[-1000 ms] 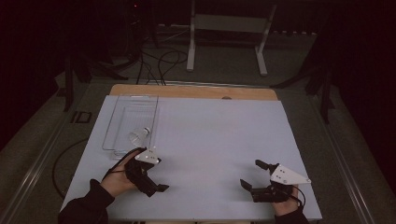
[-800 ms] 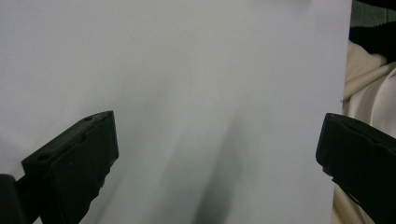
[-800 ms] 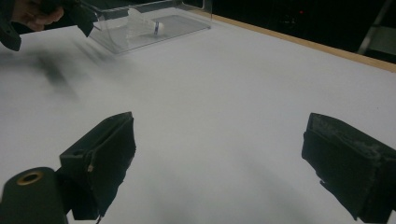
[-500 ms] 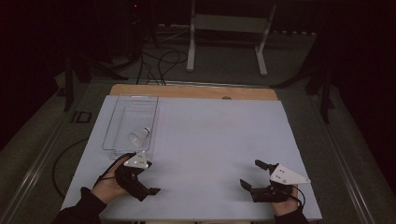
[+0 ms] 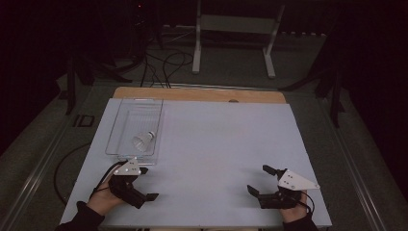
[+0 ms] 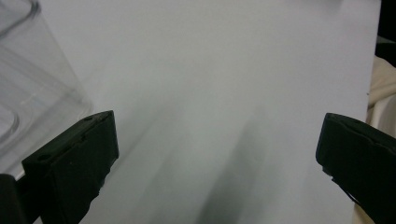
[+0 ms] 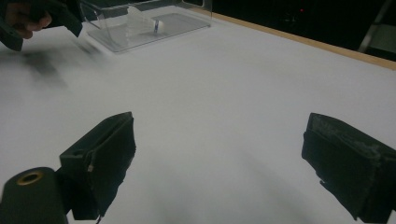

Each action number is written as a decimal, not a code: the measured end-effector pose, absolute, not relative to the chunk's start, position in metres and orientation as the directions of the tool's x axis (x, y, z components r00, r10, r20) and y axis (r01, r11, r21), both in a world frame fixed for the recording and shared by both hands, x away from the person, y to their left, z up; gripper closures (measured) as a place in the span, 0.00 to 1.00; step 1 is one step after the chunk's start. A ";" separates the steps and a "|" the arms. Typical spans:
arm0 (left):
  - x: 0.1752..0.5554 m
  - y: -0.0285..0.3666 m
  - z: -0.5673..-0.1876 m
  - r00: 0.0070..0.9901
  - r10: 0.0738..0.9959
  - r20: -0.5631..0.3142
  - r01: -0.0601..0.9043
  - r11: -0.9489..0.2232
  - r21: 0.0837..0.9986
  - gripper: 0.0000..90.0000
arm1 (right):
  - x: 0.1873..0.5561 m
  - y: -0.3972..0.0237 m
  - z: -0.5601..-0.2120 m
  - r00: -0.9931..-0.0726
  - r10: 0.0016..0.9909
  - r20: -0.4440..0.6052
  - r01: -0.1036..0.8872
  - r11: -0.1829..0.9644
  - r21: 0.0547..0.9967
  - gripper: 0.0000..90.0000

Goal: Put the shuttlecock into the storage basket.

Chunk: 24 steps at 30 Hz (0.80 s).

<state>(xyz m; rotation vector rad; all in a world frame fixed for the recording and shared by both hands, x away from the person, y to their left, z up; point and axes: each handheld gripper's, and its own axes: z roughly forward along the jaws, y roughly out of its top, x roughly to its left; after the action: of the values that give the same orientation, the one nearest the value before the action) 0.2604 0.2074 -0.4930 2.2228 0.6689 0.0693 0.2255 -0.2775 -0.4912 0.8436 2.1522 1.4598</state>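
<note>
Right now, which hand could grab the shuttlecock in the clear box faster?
Left. The left hand-held gripper sits open just by the clear box holding the shuttlecock; the right hand-held gripper is far across the table.

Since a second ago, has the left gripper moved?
Yes. In the high view the left gripper has drawn back toward the person's table edge, farther from the near end of the clear tray; the shuttlecock lies inside.

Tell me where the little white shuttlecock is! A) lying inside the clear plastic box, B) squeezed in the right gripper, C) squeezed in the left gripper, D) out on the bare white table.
A: the shuttlecock lies on the floor of the clear plastic box, while the left gripper and the right gripper are both open with nothing between their jaws.
</note>
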 end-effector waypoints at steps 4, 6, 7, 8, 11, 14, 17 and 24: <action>0.259 0.210 -0.496 0.845 0.510 -0.160 0.452 -0.523 0.722 0.00 | 0.225 -0.277 -0.491 -0.735 0.678 0.004 0.254 0.270 0.929 0.11; 0.257 0.210 -0.496 0.841 0.520 -0.149 0.449 -0.519 0.727 0.00 | 0.225 -0.277 -0.491 -0.735 0.678 0.003 0.254 0.272 0.928 0.11; 0.257 0.210 -0.497 0.839 0.523 -0.150 0.452 -0.517 0.727 0.00 | 0.225 -0.277 -0.491 -0.735 0.678 0.003 0.254 0.272 0.928 0.11; 0.257 0.210 -0.498 0.834 0.532 -0.148 0.457 -0.514 0.726 0.00 | 0.225 -0.277 -0.491 -0.735 0.678 0.004 0.255 0.271 0.928 0.11; 0.257 0.211 -0.502 0.824 0.543 -0.161 0.472 -0.501 0.725 0.00 | 0.225 -0.277 -0.491 -0.735 0.678 0.003 0.255 0.272 0.928 0.11; 0.256 0.212 -0.505 0.815 0.553 -0.173 0.481 -0.480 0.734 0.00 | 0.225 -0.278 -0.491 -0.732 0.681 0.005 0.259 0.270 0.927 0.11; 0.255 0.213 -0.506 0.812 0.551 -0.192 0.483 -0.451 0.750 0.00 | 0.226 -0.278 -0.492 -0.732 0.682 0.007 0.258 0.268 0.928 0.11; 0.251 0.213 -0.513 0.809 0.554 -0.193 0.479 -0.433 0.764 0.00 | 0.225 -0.278 -0.492 -0.736 0.677 0.007 0.259 0.272 0.927 0.11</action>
<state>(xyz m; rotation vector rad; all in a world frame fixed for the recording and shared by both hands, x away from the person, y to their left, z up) 0.2513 0.2131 -0.5126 2.1036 0.7604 0.1076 0.2252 -0.2776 -0.4924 0.8473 2.1579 1.4579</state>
